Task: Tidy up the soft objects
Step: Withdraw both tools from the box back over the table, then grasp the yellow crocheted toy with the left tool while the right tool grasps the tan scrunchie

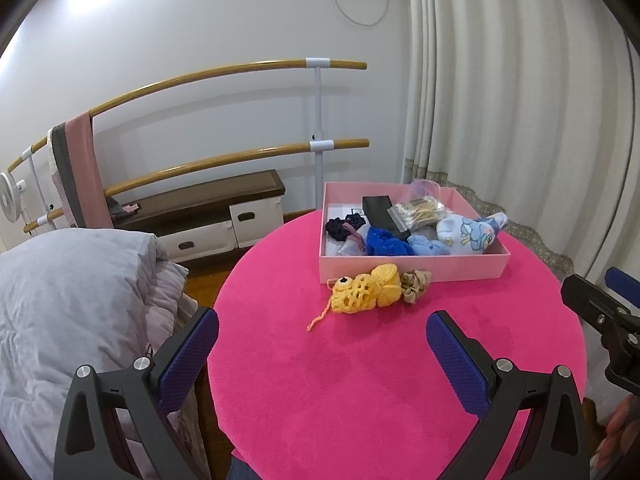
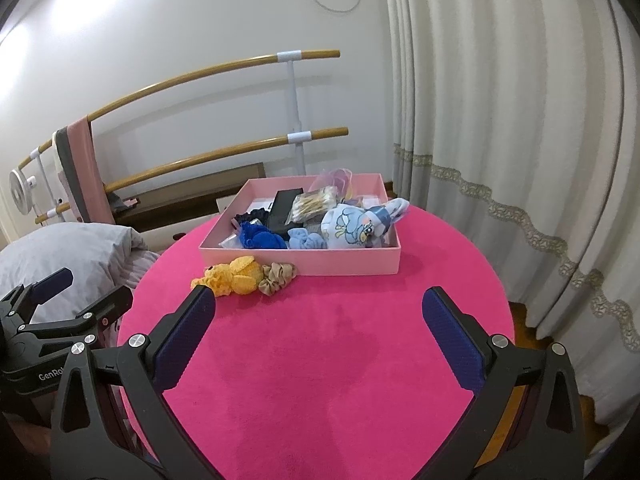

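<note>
While both tools hover over the near part of the round pink table (image 1: 360, 380), the left gripper (image 1: 322, 338) and the right gripper (image 2: 319, 318) stand spread wide with nothing between their blue pads. Farther in, toward the far edge, a yellow crochet toy (image 1: 366, 289) lies touching a beige scrunchie (image 1: 416, 283), both just in front of the pink box (image 1: 412, 269). That box holds a blue knit piece (image 1: 386, 242), a cartoon-print pouch (image 1: 466, 234), a cotton-swab bag (image 1: 420, 212) and dark items. A grey quilt (image 1: 72, 300) crowds the table's left edge; curtains (image 1: 520, 100) hang behind.
</note>
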Demonstrator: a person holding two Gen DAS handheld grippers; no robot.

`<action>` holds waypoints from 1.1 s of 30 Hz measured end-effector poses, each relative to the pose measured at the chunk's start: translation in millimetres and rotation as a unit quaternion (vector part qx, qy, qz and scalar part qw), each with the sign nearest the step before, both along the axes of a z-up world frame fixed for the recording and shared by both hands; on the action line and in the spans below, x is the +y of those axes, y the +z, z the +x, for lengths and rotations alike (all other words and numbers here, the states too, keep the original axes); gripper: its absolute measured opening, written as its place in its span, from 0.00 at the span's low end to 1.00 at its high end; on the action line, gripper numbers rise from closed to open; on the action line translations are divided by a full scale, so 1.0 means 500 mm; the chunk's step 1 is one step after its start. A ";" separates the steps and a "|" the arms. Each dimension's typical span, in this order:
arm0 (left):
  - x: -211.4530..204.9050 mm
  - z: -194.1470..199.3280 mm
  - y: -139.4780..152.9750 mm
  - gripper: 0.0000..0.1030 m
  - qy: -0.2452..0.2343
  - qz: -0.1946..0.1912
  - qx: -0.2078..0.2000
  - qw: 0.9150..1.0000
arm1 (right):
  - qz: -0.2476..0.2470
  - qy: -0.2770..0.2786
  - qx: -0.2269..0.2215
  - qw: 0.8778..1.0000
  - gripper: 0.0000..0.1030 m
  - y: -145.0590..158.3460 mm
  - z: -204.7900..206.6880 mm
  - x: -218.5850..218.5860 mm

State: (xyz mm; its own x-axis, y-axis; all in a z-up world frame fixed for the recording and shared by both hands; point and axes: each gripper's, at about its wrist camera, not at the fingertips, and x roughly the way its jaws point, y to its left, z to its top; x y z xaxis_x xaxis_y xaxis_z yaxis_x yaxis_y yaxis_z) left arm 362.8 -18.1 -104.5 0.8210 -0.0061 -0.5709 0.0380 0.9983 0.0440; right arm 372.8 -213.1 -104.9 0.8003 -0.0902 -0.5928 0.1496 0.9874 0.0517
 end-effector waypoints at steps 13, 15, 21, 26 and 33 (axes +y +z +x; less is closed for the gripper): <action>-0.001 0.125 -0.070 1.00 -0.009 0.001 0.054 0.999 | 0.009 -0.004 0.041 0.999 1.00 -0.059 0.061 -0.026; -0.005 0.154 -0.083 1.00 -0.008 0.002 0.059 0.998 | 0.011 -0.005 0.049 0.999 1.00 -0.073 0.076 -0.034; -0.016 0.233 -0.127 1.00 -0.006 0.004 0.074 0.997 | 0.017 -0.009 0.075 0.997 1.00 -0.118 0.120 -0.051; -0.027 0.291 -0.170 1.00 -0.006 0.011 0.087 0.996 | 0.024 -0.004 0.095 0.995 1.00 -0.154 0.166 -0.056; -0.035 0.360 -0.213 1.00 -0.008 0.014 0.095 0.995 | 0.045 0.011 0.115 0.992 1.00 -0.195 0.236 -0.053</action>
State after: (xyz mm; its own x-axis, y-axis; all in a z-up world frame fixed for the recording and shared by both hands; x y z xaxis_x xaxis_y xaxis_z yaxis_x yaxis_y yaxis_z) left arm 542.9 -35.5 -211.0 0.6976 -0.0010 -0.7165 0.0647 0.9960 0.0617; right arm 491.0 -239.8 -202.3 0.6435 -0.0125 -0.7654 0.1468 0.9833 0.1074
